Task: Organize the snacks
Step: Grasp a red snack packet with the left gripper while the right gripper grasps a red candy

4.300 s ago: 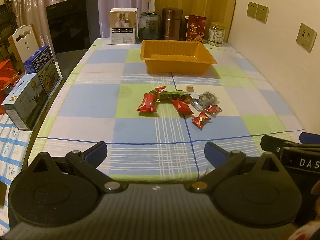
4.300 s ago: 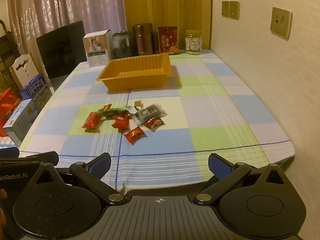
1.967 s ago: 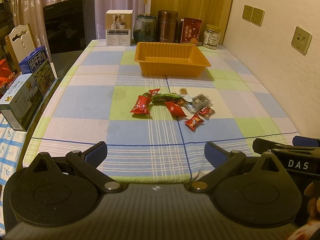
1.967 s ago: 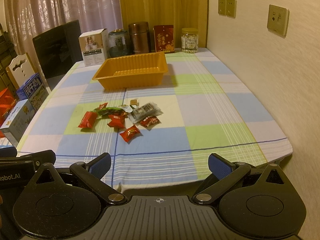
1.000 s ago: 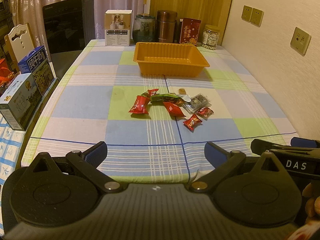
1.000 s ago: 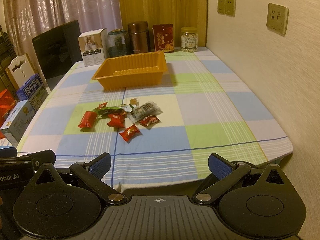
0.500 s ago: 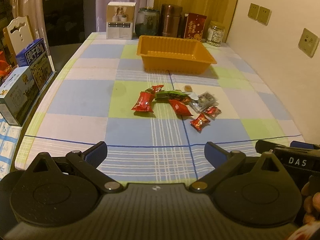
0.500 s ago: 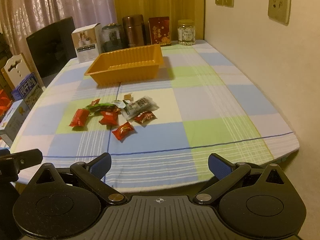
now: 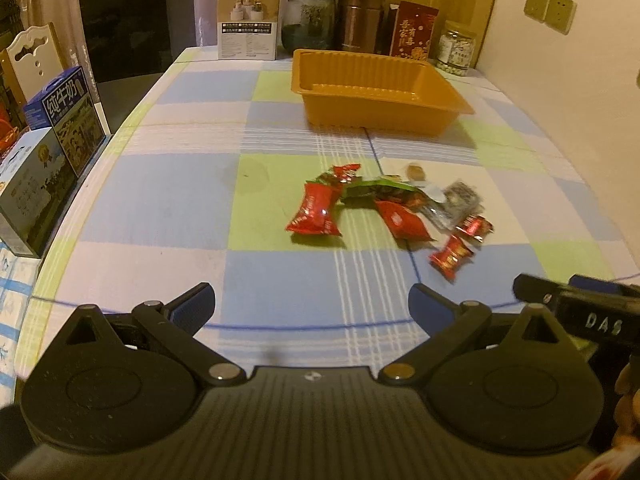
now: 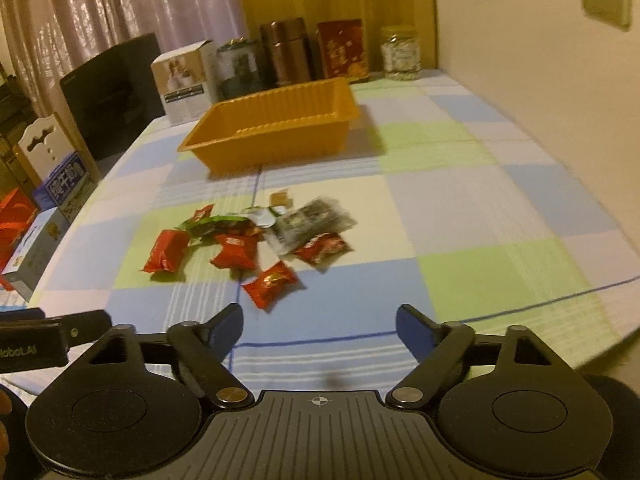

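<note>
Several wrapped snacks lie in a loose heap on the checked tablecloth: red packets [image 9: 316, 212] [image 10: 168, 250], a green packet [image 9: 376, 191], a clear grey packet [image 10: 310, 222] and a small red candy [image 10: 272, 282] nearest me. Behind them stands an empty orange tray [image 9: 376, 94] [image 10: 276, 136]. My left gripper [image 9: 310, 306] hangs open over the near part of the table, short of the heap. My right gripper [image 10: 320, 330] is just in front of the small red candy; its jaws are closing with nothing between them.
A white box [image 9: 248, 26], a glass jar [image 9: 310, 20], a brown flask [image 9: 362, 18], a red pouch [image 9: 412, 32] and a jar of nuts [image 9: 456, 48] line the far edge. Milk cartons [image 9: 48, 148] stand off the table's left side. A wall runs along the right.
Both grippers have moved forward and down toward the snack heap, which looks larger and closer now. The right gripper's fingers stand closer together than before.
</note>
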Action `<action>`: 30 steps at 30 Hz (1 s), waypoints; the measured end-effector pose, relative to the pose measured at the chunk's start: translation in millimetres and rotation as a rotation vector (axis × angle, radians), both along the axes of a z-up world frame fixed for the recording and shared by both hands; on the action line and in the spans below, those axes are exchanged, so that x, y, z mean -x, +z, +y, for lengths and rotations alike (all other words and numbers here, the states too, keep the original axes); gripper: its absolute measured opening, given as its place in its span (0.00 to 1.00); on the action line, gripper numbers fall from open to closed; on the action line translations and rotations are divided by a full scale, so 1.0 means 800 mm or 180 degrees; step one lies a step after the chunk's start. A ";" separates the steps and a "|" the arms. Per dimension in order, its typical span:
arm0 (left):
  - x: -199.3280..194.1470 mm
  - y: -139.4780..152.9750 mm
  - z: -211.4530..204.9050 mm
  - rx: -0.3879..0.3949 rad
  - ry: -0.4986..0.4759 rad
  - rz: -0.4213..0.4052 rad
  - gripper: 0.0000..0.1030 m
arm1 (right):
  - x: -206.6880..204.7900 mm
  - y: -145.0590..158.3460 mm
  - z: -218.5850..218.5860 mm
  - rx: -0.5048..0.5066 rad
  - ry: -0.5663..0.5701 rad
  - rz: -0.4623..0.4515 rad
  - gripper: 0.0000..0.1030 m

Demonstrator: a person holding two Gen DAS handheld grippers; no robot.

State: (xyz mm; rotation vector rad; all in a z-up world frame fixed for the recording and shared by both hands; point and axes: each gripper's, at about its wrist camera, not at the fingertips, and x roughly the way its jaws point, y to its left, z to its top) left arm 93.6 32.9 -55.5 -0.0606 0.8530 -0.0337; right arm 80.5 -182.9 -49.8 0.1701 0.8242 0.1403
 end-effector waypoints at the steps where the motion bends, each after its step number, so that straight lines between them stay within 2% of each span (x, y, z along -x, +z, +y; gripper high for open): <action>1: -0.006 -0.003 0.002 -0.0003 0.0007 0.0003 0.99 | -0.006 -0.005 0.004 -0.0018 0.0023 0.0019 0.74; 8: -0.048 -0.021 0.013 -0.0021 -0.0030 0.0018 0.96 | -0.053 -0.040 0.031 -0.0184 0.0103 0.0113 0.62; 10: -0.058 -0.026 0.017 0.0007 -0.0020 0.0030 0.96 | -0.063 -0.048 0.037 -0.0202 0.0109 0.0144 0.56; 14: -0.074 -0.036 0.025 0.0033 0.0000 0.0061 0.95 | -0.084 -0.063 0.050 -0.0142 0.0084 0.0222 0.47; 17: -0.082 -0.042 0.026 0.0053 -0.0020 0.0081 0.94 | -0.092 -0.066 0.057 -0.0045 0.0066 0.0162 0.42; 19: -0.087 -0.047 0.027 0.0057 -0.0046 0.0103 0.92 | -0.097 -0.067 0.060 0.0026 0.0060 0.0143 0.29; 21: -0.091 -0.051 0.026 0.0067 -0.0068 0.0116 0.90 | -0.099 -0.068 0.061 0.0130 0.0063 0.0129 0.22; 30: -0.115 -0.058 0.012 -0.0017 -0.0287 -0.0024 0.77 | -0.083 -0.061 0.044 0.0158 0.0010 0.0062 0.21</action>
